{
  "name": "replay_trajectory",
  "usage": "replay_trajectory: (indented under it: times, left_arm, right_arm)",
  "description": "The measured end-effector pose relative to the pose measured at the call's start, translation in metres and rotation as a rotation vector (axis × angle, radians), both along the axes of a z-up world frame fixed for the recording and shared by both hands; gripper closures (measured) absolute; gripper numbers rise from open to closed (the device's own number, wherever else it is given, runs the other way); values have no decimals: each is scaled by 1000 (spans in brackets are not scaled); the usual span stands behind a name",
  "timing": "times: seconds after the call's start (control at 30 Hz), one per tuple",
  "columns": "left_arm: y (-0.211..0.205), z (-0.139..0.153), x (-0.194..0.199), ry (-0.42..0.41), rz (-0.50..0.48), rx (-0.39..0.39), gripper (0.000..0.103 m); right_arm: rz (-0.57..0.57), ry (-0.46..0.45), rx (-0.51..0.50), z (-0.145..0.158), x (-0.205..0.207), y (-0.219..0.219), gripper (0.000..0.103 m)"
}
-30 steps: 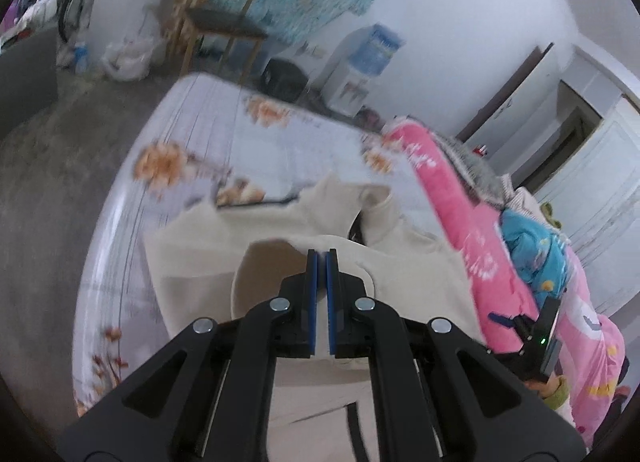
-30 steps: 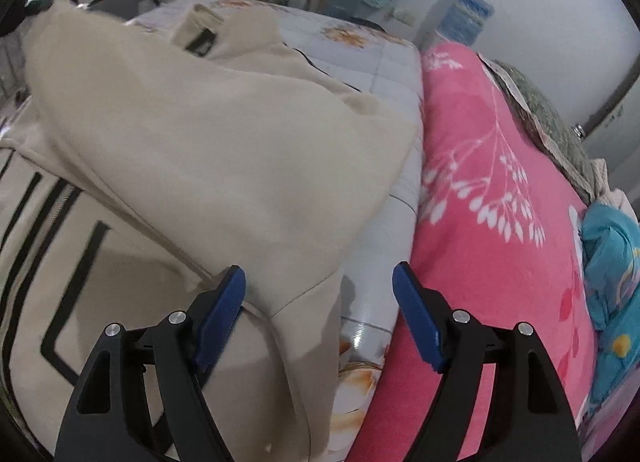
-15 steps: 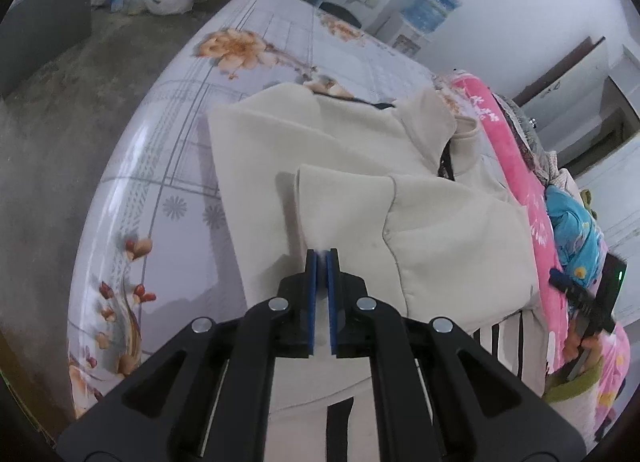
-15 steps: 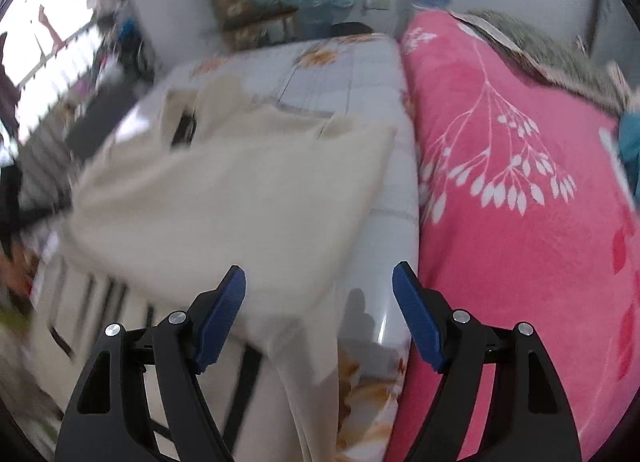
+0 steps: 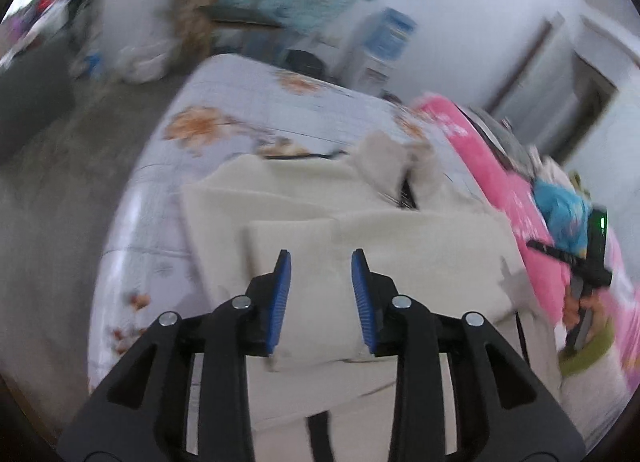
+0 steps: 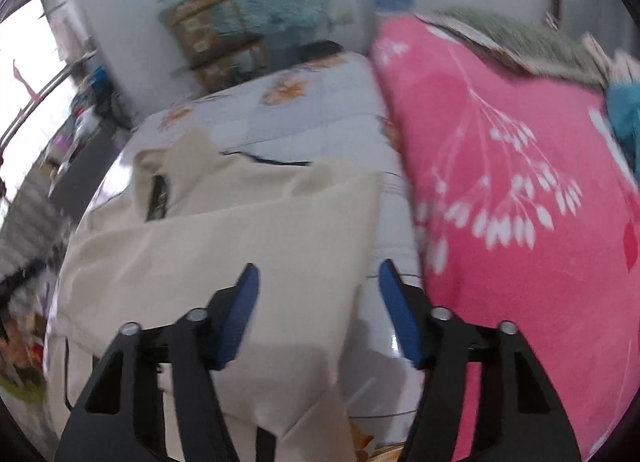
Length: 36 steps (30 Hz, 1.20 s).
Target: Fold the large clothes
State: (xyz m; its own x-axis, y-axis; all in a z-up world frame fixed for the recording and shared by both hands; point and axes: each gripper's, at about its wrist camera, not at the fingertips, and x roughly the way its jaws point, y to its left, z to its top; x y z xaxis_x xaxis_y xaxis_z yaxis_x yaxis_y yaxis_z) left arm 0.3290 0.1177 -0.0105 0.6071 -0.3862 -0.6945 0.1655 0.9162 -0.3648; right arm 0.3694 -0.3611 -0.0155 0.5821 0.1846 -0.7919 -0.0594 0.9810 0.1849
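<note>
A large cream jacket (image 5: pixel 400 246) with black trim lies on the floral bed sheet (image 5: pixel 240 122), both sleeves folded across its body. My left gripper (image 5: pixel 320 294) hovers just over the folded left sleeve. Its jaws are opening and the blue pads stand clear of the cloth. In the right wrist view my right gripper (image 6: pixel 318 302) is over the jacket's (image 6: pixel 240 246) right edge. Its jaws are closing, with the cloth edge below and between them, untouched by the pads. The right gripper (image 5: pixel 592 262) also shows in the left wrist view, in a person's hand.
A pink blanket (image 6: pixel 520 182) is heaped along the right of the bed, with teal cloth (image 5: pixel 560 214) on it. Beyond the bed stand a wooden chair (image 5: pixel 224 2) and a water dispenser (image 5: pixel 388 38). The grey floor (image 5: pixel 60 182) lies left of the bed.
The left gripper's jaws, shut on the cream sleeve before, have parted and let it go as the gripper sank. The right gripper's jaws have narrowed, and it has rolled and shifted sideways.
</note>
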Motion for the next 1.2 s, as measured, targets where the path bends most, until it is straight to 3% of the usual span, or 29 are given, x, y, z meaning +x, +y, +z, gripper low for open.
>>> replay_trajectory:
  times: [0.1, 0.17, 0.2, 0.23, 0.3, 0.4, 0.5, 0.57, 0.67, 0.7, 0.83, 0.9, 1.0, 1.13, 1.2]
  left_arm:
    - [-27, -17, 10, 79, -46, 72, 71]
    - [-35, -42, 20, 165, -29, 131, 71]
    - [-34, -46, 20, 169, -22, 128, 71]
    - [-31, -44, 17, 133, -13, 112, 71]
    - [-28, -42, 15, 150, -8, 101, 71]
    - [-25, -30, 8, 145, 2, 104, 70]
    - [-35, -17, -7, 77, -55, 103, 58]
    - [-48, -19, -14, 74, -98, 125, 55]
    - [-63, -37, -11, 153, -111, 192, 51]
    - [-65, -37, -13, 113, -104, 209, 50]
    - [-62, -35, -12, 134, -85, 197, 49]
    - [-58, -34, -12, 141, -74, 189, 49]
    - [-54, -36, -14, 136, -74, 182, 49]
    - [-57, -38, -13, 128, -78, 197, 48]
    - [-58, -38, -12, 127, -81, 206, 48]
  right_arm:
    - [75, 38, -8, -12, -3, 13, 69]
    - [87, 127, -70, -35, -1, 13, 78]
    - [79, 144, -89, -43, -1, 11, 85]
    - [75, 138, -72, -44, -2, 6, 88]
    - [24, 156, -72, -36, -3, -1, 92]
    - [5, 151, -128, -18, -11, 5, 92]
    - [79, 114, -135, -2, -34, 26, 89]
    - [139, 118, -197, -9, -47, 41, 89]
    - [138, 191, -352, -36, -45, 45, 92]
    - [147, 188, -355, -42, -46, 43, 92]
    - [64, 162, -303, -15, -52, 35, 93]
    - [83, 133, -340, -4, -62, 39, 85]
    - [124, 154, -390, -7, -74, 45, 55]
    - [121, 200, -530, -29, -82, 40, 53]
    - [86, 196, -495, -29, -81, 27, 58]
